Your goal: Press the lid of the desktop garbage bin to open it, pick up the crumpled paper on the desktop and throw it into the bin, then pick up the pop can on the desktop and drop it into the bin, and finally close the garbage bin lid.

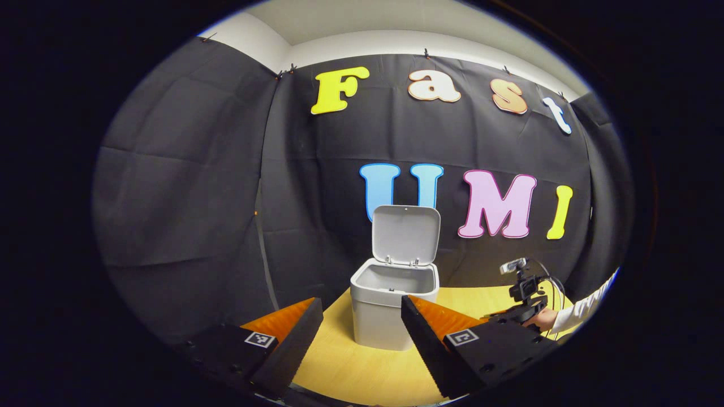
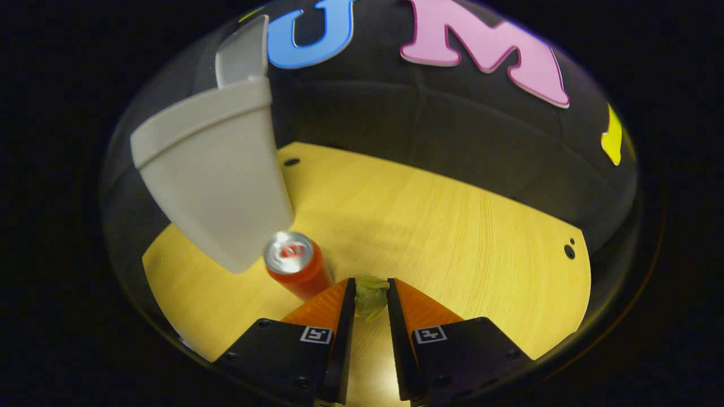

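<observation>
Sitting between the right gripper's (image 2: 371,294) fingertips, the crumpled paper (image 2: 371,296) rests on the yellow tabletop (image 2: 452,226), with both fingers closed against its sides. Just beside it to the left stands the pop can (image 2: 297,265), upright, close to the base of the garbage bin (image 2: 220,175). In the left gripper view the bin (image 1: 390,308) stands on the table with its lid (image 1: 406,234) raised upright. The left gripper (image 1: 362,333) hangs before it, fingers spread wide and grasping nothing. Farther right, a white sleeve (image 1: 582,308) reaches in, holding the other gripper.
</observation>
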Motion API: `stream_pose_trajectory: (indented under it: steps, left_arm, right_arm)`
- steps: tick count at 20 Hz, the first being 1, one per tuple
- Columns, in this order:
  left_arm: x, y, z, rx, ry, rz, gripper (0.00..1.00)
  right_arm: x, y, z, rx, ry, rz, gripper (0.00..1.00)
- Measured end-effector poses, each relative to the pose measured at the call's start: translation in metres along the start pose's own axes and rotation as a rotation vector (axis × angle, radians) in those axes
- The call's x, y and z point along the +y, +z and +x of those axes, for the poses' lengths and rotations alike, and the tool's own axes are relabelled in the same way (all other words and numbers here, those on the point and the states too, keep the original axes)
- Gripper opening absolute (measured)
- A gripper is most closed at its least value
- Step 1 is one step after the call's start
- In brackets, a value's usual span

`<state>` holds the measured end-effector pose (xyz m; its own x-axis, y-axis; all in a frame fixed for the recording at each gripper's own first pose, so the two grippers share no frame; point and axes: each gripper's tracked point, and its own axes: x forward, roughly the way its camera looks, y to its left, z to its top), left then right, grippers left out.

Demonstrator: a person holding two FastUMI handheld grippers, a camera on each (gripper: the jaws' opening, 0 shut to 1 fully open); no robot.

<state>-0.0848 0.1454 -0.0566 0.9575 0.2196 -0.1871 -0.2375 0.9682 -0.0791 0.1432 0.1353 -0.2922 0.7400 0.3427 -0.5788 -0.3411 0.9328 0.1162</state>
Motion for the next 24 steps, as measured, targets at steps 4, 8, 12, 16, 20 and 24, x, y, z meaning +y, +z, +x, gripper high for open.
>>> stream_pose_trajectory:
  steps: [4, 8, 12, 16, 20, 24]
  left_arm:
    - [-0.013, -0.003, 0.01, 0.006, -0.039, -0.023, 0.93]
    - [-0.023, -0.004, 0.011, 0.007, -0.069, 0.002, 0.93]
    - [-0.025, -0.011, 0.006, 0.029, -0.075, 0.01, 0.93]
    - [-0.026, -0.025, -0.002, 0.067, -0.057, 0.007, 0.94]
    - [-0.034, -0.032, -0.008, 0.074, -0.063, -0.001, 0.92]
    - [-0.051, -0.033, -0.009, 0.042, -0.098, -0.028, 0.94]
  right_arm:
    - [0.048, 0.113, -0.053, -0.268, 0.129, -0.012, 0.37]
    - [0.092, 0.174, -0.107, -0.418, 0.241, -0.03, 0.37]
    - [0.141, 0.208, -0.119, -0.504, 0.29, -0.111, 0.37]
    - [0.183, 0.223, -0.101, -0.476, 0.321, -0.11, 0.25]
    - [0.197, 0.212, -0.058, -0.387, 0.289, -0.178, 0.4]
    - [0.198, 0.206, -0.048, -0.359, 0.288, -0.216, 0.75]
